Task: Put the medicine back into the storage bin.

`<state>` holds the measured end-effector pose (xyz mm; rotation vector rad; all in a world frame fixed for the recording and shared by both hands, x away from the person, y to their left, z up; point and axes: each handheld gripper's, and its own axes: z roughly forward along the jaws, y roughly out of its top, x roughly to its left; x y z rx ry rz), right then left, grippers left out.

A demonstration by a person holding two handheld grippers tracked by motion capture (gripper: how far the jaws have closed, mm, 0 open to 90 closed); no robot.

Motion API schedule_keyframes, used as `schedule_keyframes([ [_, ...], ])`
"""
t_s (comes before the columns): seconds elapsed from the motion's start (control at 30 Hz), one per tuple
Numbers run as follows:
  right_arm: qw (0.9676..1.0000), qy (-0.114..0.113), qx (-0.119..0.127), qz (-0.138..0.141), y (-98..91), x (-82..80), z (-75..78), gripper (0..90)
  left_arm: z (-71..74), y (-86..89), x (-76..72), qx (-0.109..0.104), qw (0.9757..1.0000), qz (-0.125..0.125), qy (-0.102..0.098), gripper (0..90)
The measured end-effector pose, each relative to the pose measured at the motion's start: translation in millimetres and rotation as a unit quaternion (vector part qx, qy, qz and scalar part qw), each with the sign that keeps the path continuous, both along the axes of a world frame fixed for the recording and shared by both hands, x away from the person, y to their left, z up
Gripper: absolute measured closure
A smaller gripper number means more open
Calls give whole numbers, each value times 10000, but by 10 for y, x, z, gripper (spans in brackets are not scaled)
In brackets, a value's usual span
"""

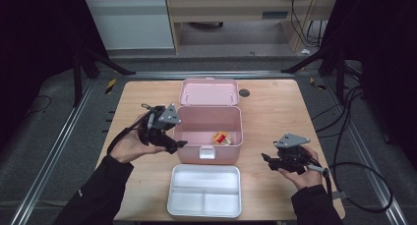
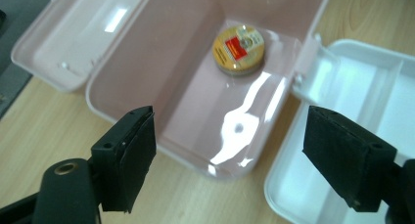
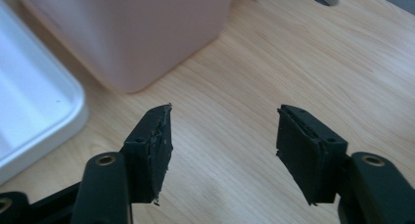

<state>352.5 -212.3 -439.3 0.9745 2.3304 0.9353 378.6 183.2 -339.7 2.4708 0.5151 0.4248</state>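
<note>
A pink plastic storage box (image 1: 209, 129) stands open at the middle of the wooden table (image 1: 275, 112), its lid (image 1: 209, 92) folded flat behind it and its white latch (image 1: 207, 153) on the near wall; inside, on the bare floor of the box and toward its right near corner, lies a small round yellow tin (image 1: 222, 138) with a red and white label, flat and alone. In the left gripper view the tin (image 2: 238, 50) sits close to the box's wall on the tray's side, apart from both jaws.

The left gripper (image 1: 172, 145) is held in the person's left hand (image 1: 129, 145) just beside the box's left wall, tilted toward the box; its jaws stand wide apart with nothing between them, and through their gap the left gripper view shows the box's rim and interior (image 2: 195, 111).

The right gripper (image 1: 268, 161) rests in the right hand (image 1: 301, 173) to the right of the box and well apart from it, pointing leftward; its jaws stand fairly wide with only bare table between them, holding nothing.

In front of the box, just beside its near wall, lies a white divided tray (image 1: 204, 189) with three compartments; a corner of it shows in the right gripper view (image 3: 34, 111), beside the pink box's corner (image 3: 132, 33); a small round hole (image 1: 244, 93) marks the table right of the lid.
</note>
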Motion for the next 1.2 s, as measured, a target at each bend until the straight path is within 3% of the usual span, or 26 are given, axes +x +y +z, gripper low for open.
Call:
schedule_keyframes([
  [0.23, 9978, 143, -58, 645, 222, -70, 33, 440, -297, 279, -243, -19, 9998, 23, 204, 210],
  [0.47, 9924, 274, -73, 1200, 448, -163, 78, 477, -603, 326, -432, 63, 9986, -181, 501, 226],
  [0.7, 9834, 485, -81, 1745, 689, -272, 97, 516, -881, 224, -550, 150, 9957, -440, 801, 247],
  [0.83, 9772, 612, -122, 2030, 830, -312, 65, 546, -1008, 164, -563, 305, 9933, -570, 955, 272],
  [1.2, 9598, 1057, -477, 2557, 1062, -370, -102, 661, -1143, -26, -609, 834, 9841, -1057, 1156, 446],
])
